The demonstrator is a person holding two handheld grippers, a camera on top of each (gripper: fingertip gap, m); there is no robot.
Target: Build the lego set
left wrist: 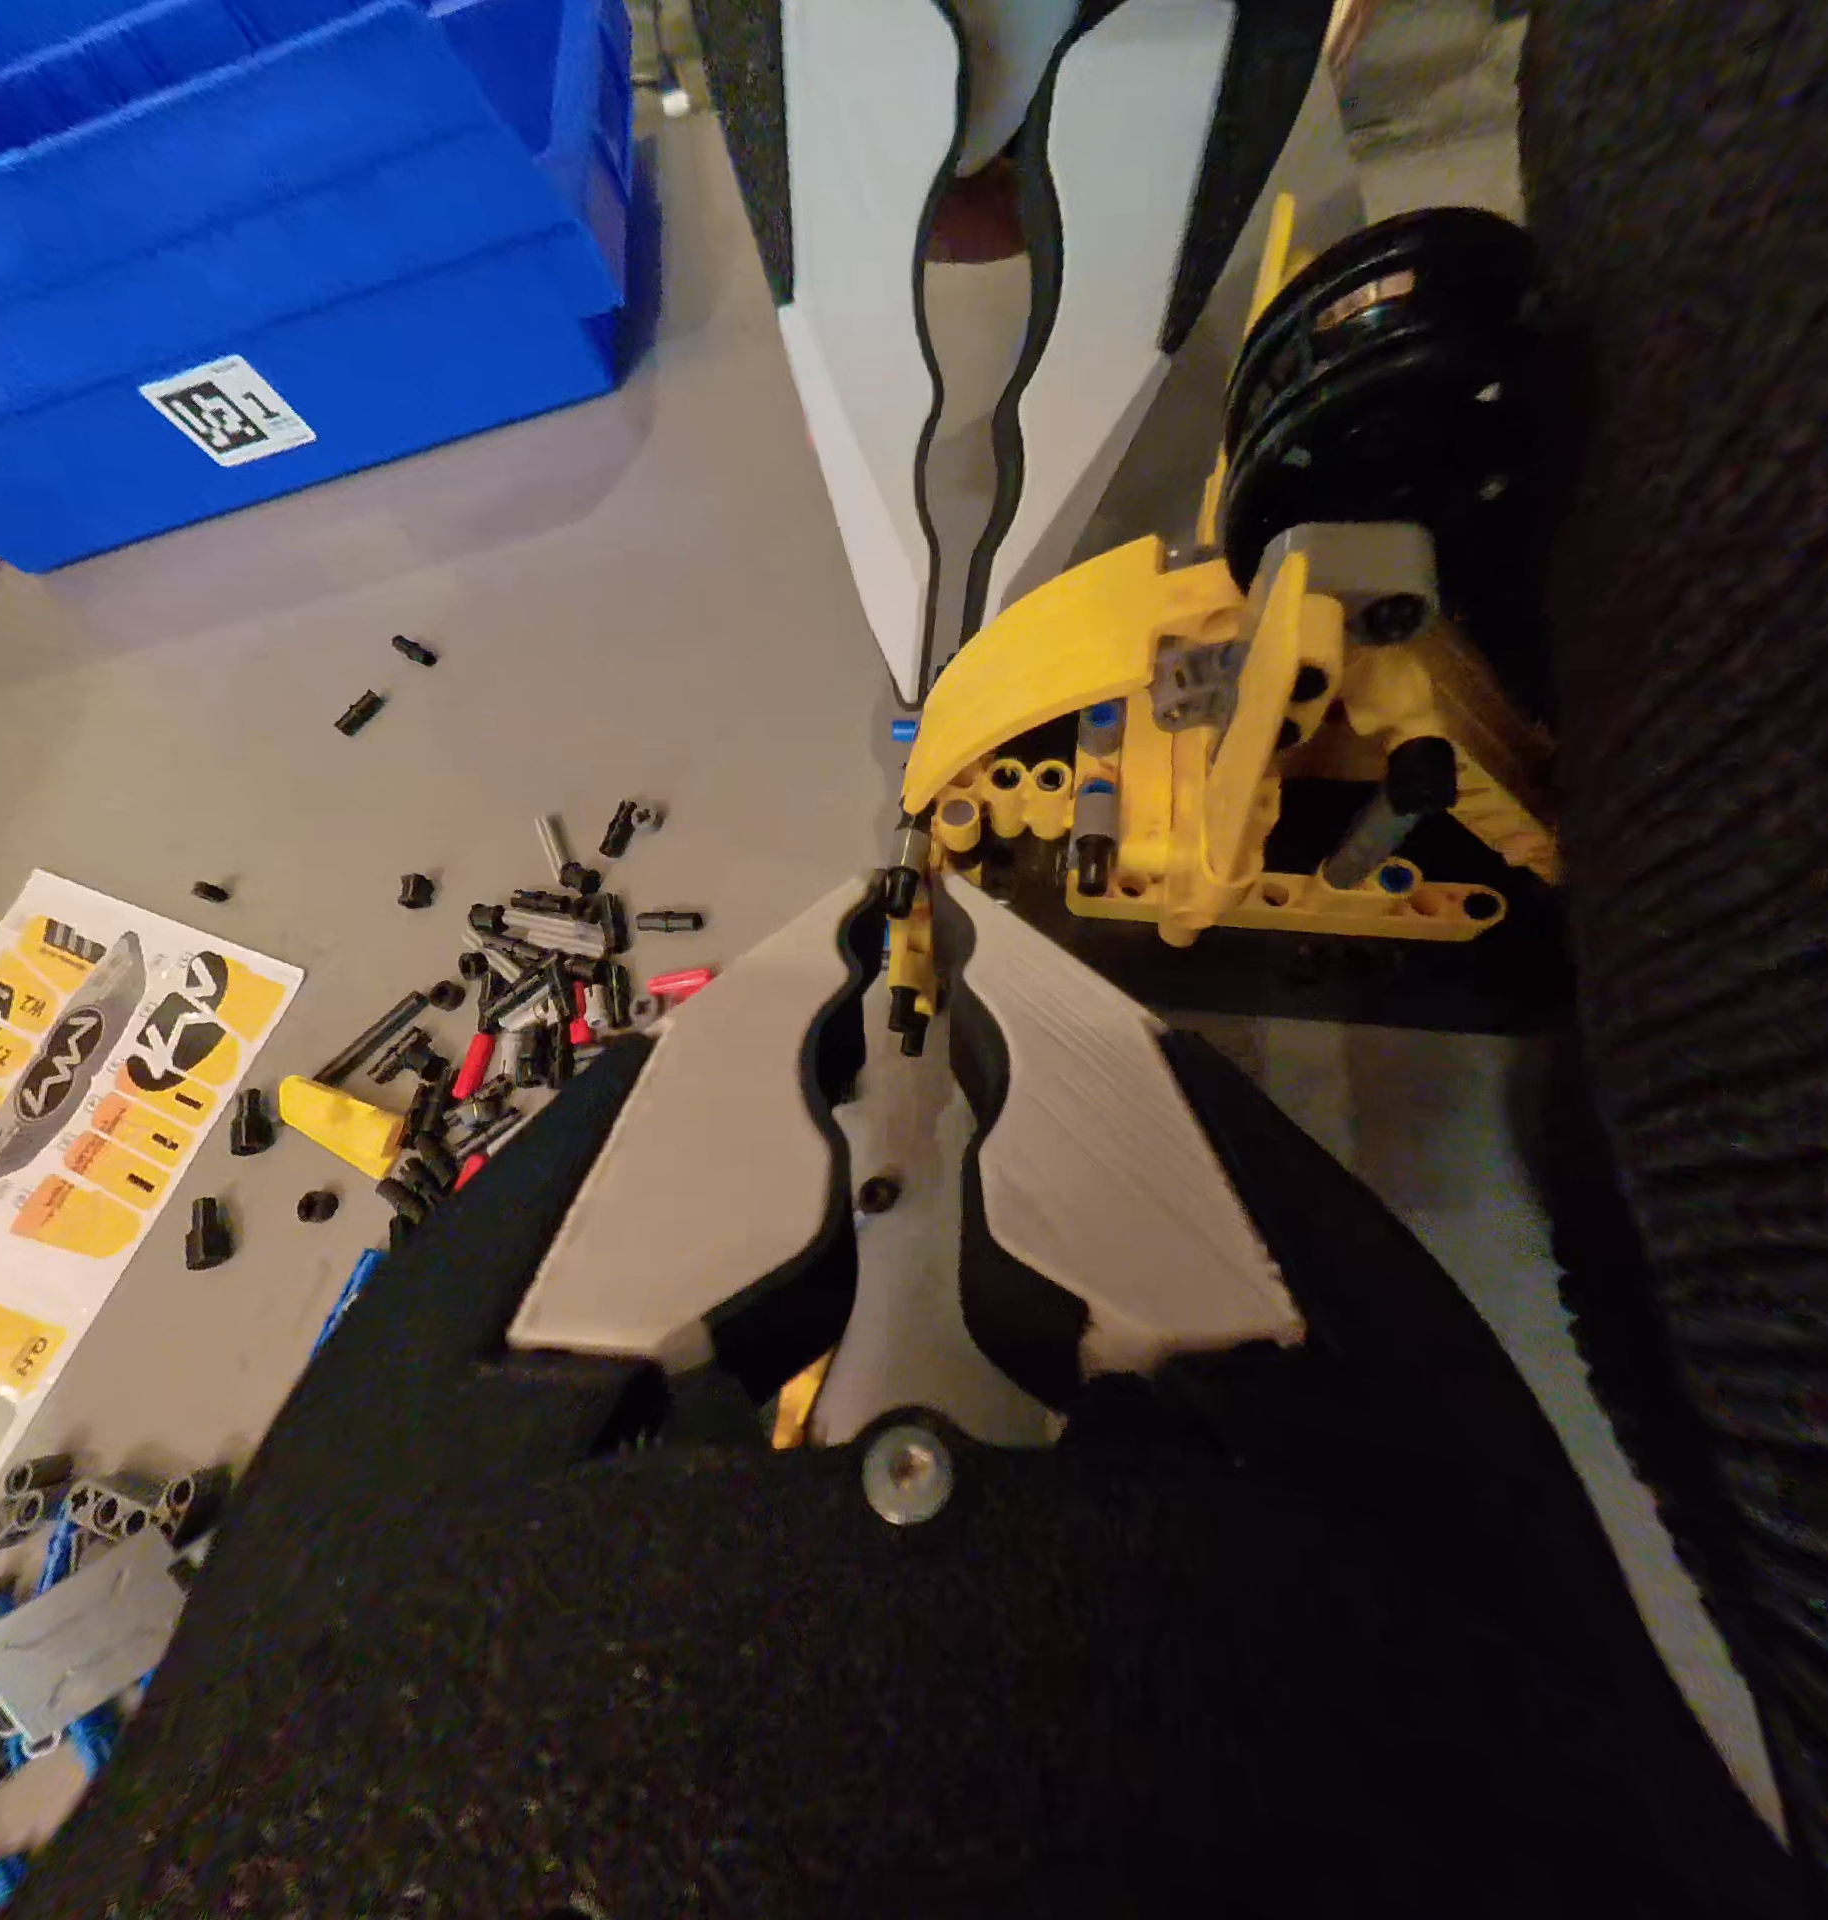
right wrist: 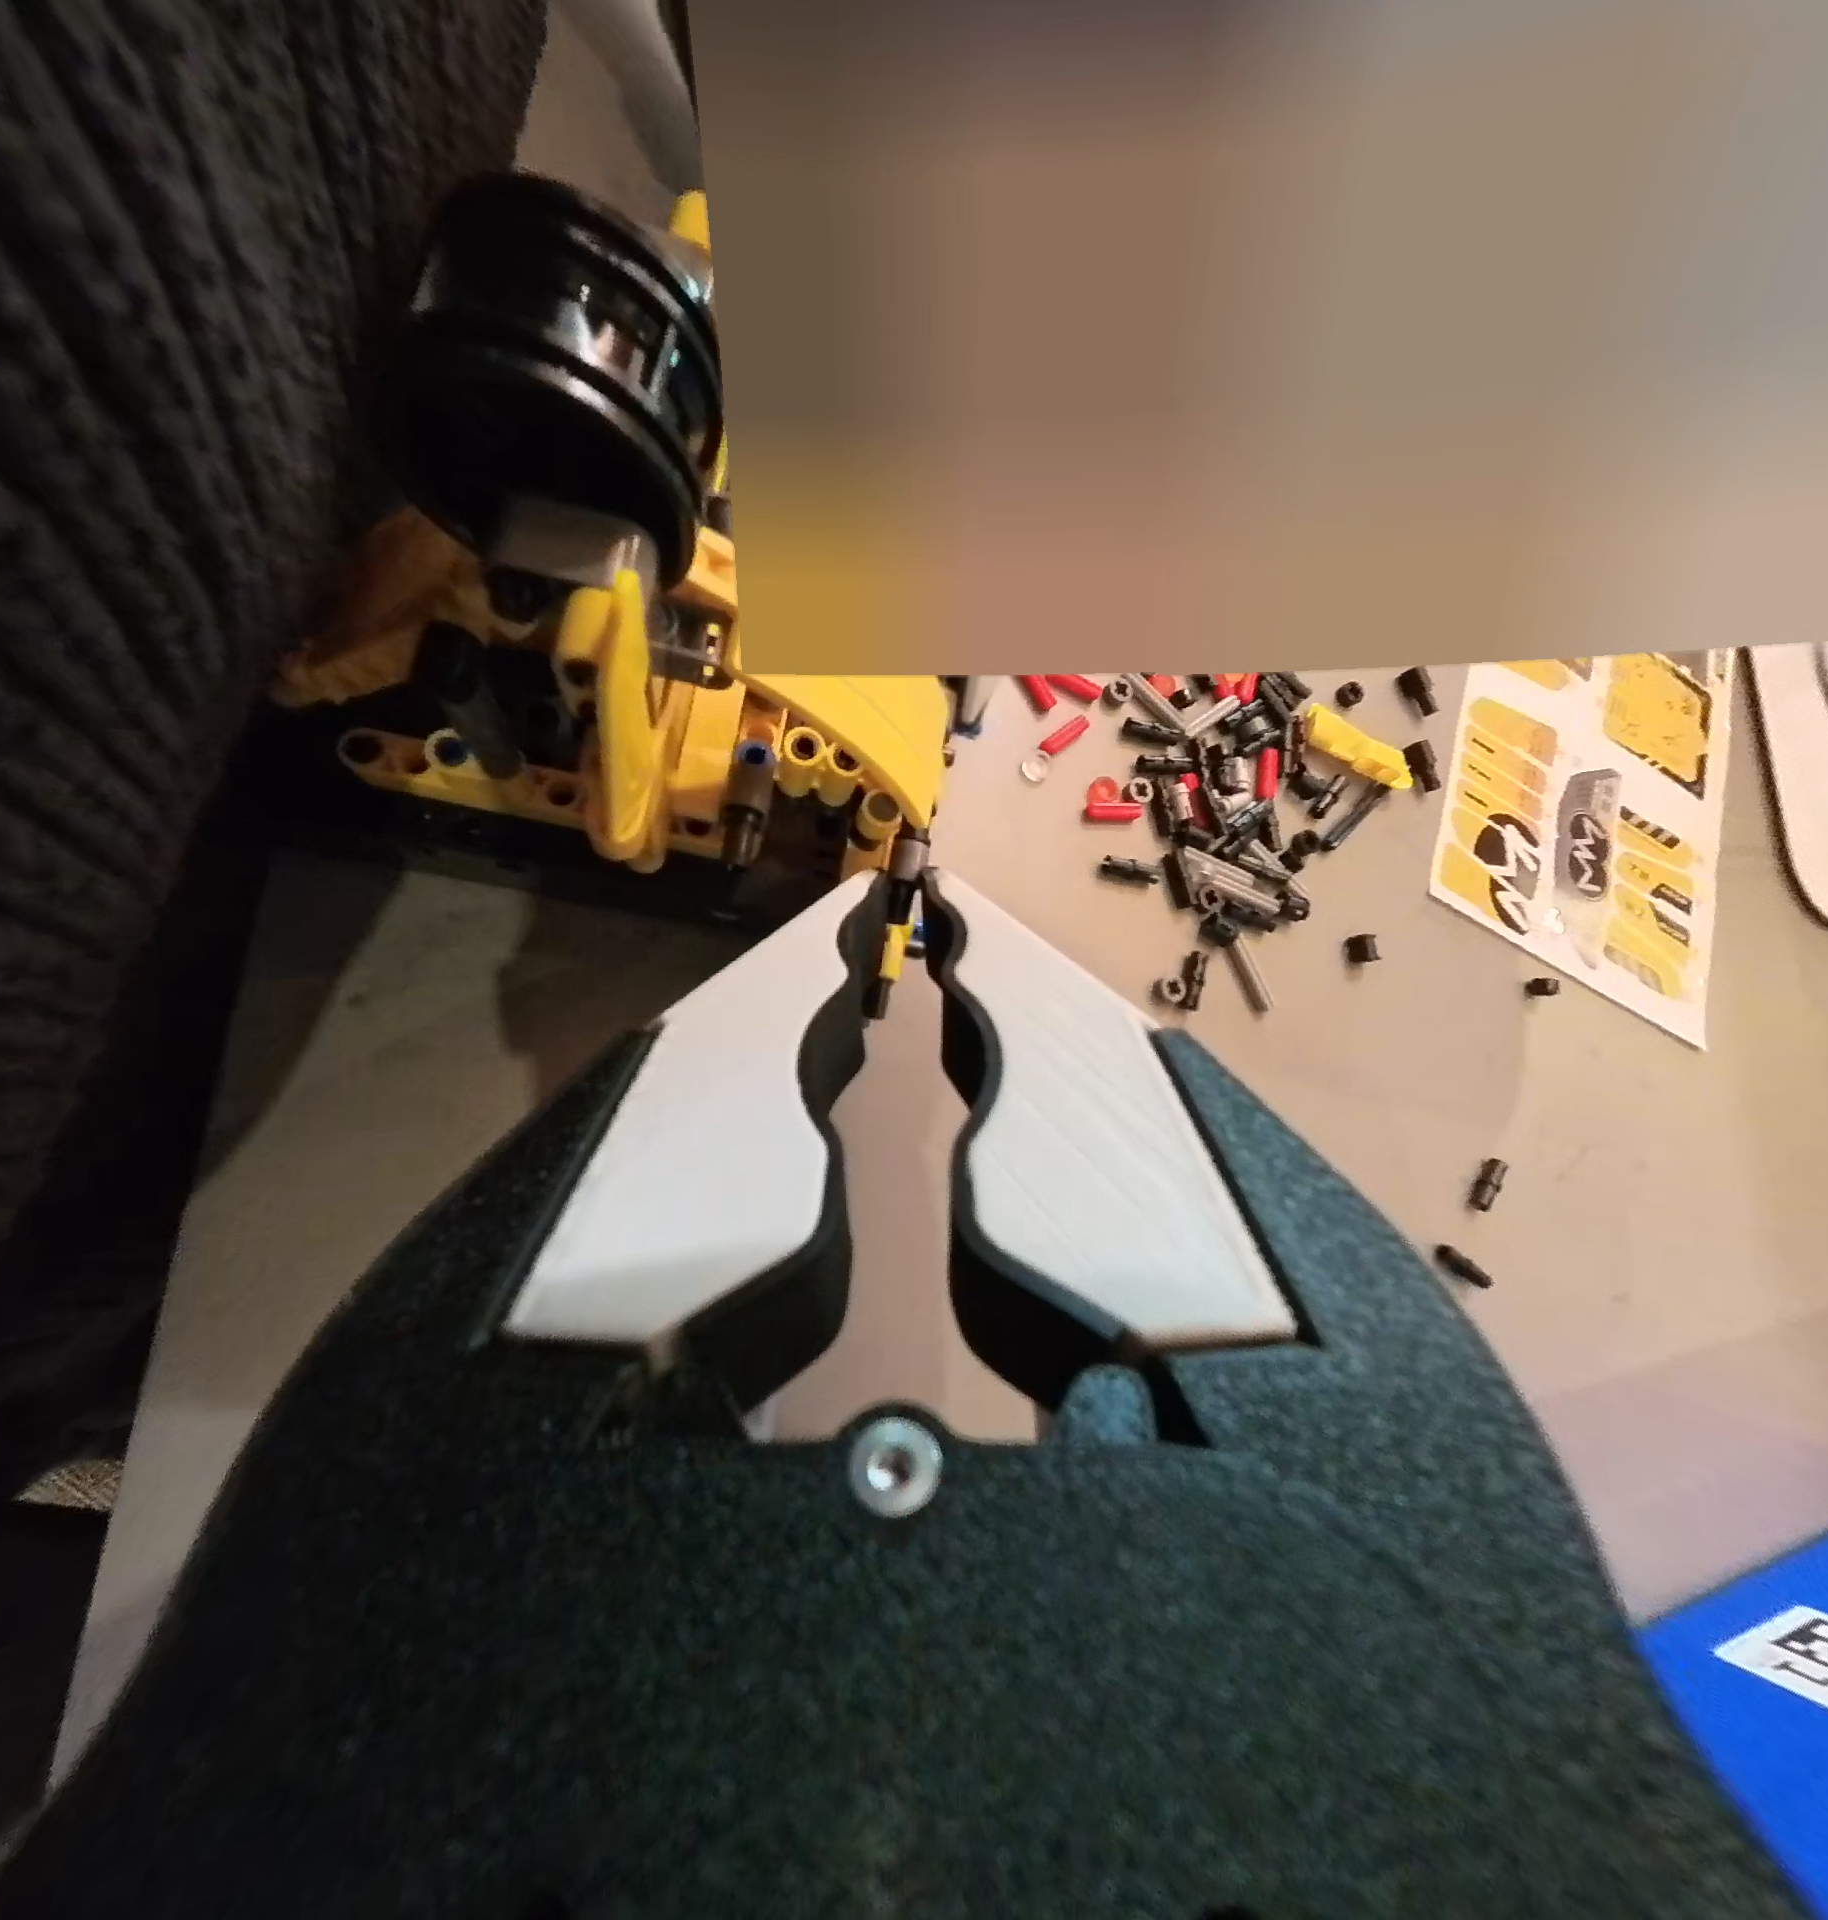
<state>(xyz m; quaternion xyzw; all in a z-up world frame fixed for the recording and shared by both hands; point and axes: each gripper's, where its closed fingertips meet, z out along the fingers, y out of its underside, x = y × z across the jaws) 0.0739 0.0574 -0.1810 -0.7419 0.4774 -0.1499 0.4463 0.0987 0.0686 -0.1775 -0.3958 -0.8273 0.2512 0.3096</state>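
A yellow brick-built model [left wrist: 1201, 790] with a black wheel [left wrist: 1377, 384] lies against a black knitted sleeve [left wrist: 1720, 727]. My left gripper [left wrist: 905, 888] is shut on a small yellow and black connector piece [left wrist: 912, 966], just below the tip of the model's curved yellow panel [left wrist: 1024, 665]. The right gripper [left wrist: 915, 701] comes in from the far side, tips almost meeting mine. In the right wrist view, my right gripper [right wrist: 897, 883] is shut on a small yellow and black connector piece [right wrist: 892, 940], at the tip of the model [right wrist: 681, 748] below its wheel [right wrist: 567, 343].
A blue bin [left wrist: 266, 260] stands at the far left and also shows in the right wrist view [right wrist: 1772, 1662]. A pile of black, grey and red pins [left wrist: 536, 997] [right wrist: 1222, 821], a loose yellow panel [left wrist: 338, 1122] and a sticker sheet [left wrist: 89, 1091] [right wrist: 1585, 831] lie on the grey table. Left and right tips are no more than a few centimetres apart.
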